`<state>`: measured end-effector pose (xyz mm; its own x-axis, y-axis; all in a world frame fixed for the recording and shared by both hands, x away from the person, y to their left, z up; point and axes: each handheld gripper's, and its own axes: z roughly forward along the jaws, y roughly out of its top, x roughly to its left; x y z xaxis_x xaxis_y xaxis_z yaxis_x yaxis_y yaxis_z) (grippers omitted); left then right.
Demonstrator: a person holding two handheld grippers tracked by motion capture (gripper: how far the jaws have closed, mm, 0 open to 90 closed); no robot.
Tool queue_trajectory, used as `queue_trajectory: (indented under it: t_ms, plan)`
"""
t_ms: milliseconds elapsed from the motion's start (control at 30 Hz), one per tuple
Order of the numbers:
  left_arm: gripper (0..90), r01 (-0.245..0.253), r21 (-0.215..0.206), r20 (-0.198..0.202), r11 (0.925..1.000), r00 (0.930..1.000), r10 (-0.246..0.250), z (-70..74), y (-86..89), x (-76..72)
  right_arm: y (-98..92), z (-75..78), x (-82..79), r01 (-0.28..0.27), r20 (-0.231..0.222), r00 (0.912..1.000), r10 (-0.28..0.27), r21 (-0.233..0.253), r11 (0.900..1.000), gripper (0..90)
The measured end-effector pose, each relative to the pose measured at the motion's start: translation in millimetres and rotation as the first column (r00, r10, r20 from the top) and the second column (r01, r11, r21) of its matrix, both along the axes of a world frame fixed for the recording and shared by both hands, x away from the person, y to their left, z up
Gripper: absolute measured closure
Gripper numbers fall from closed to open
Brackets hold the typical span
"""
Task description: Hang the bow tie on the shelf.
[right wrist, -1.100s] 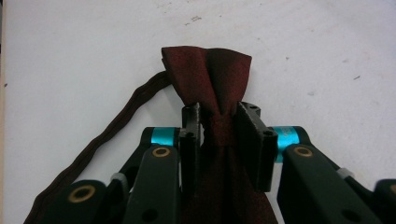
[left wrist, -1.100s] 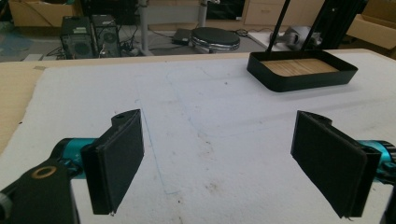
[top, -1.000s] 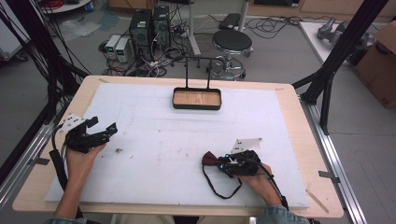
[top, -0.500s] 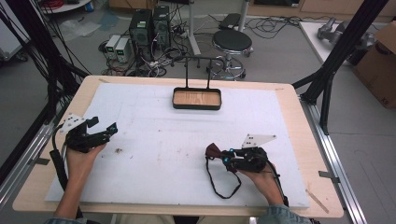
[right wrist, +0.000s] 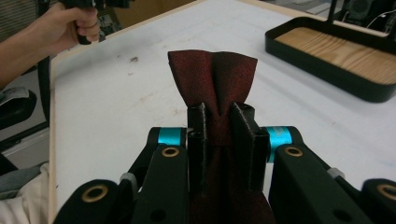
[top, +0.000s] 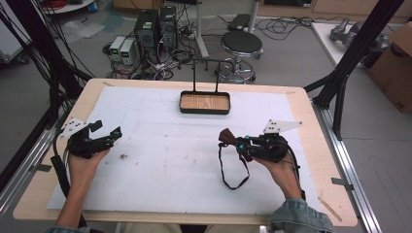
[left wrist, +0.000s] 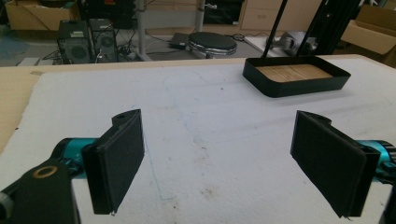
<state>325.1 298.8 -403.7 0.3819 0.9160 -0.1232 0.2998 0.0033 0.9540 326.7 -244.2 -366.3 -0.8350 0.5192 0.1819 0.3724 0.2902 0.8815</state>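
Above the desk's (top: 160, 194) right half, a dark red bow tie (right wrist: 212, 77) is pinched by the right gripper's (top: 232, 141) closed fingers, strap dangling. Left gripper (left wrist: 219, 156) is held wide open, empty. Carrying to the tray (top: 204, 110) is judged next.

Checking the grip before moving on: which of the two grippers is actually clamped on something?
The right gripper: its jaws pinch the dark red bow tie. The left gripper has its jaws spread wide with nothing between.
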Motion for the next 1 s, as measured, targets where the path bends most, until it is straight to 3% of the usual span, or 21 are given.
queue_trajectory:
  t_ms: [333,667,733,900,1000]
  plan:
    - [17.7,0.011,0.003,0.002,0.9999,0.9999,-0.011,-0.4,-2.8,1.4,-0.4,33.4,29.3,0.069,-0.014,0.9975,-0.07,-0.027,0.997,76.1]
    - [17.8,0.015,0.01,0.005,0.9998,0.9999,-0.015,-0.9,-4.2,2.7,7.4,58.4,64.4,0.127,0.017,0.9918,-0.126,-0.047,0.991,76.1]
    - [17.7,0.014,0.008,0.006,0.9999,0.9999,-0.014,-1.1,-4.6,3.0,9.6,61.3,71.2,0.145,0.026,0.9893,-0.144,-0.061,0.987,76.1]
    - [17.8,0.02,0.013,0.008,0.9997,0.9998,-0.02,-0.7,-5.2,3.5,11.1,65.5,84.0,0.182,0.051,0.9823,-0.18,-0.046,0.982,76.2]
    - [17.7,0.021,0.015,0.009,0.9997,0.9997,-0.021,-0.1,-5.5,3.6,11.1,68.9,95.1,0.221,0.075,0.973,-0.218,-0.033,0.975,76.2]
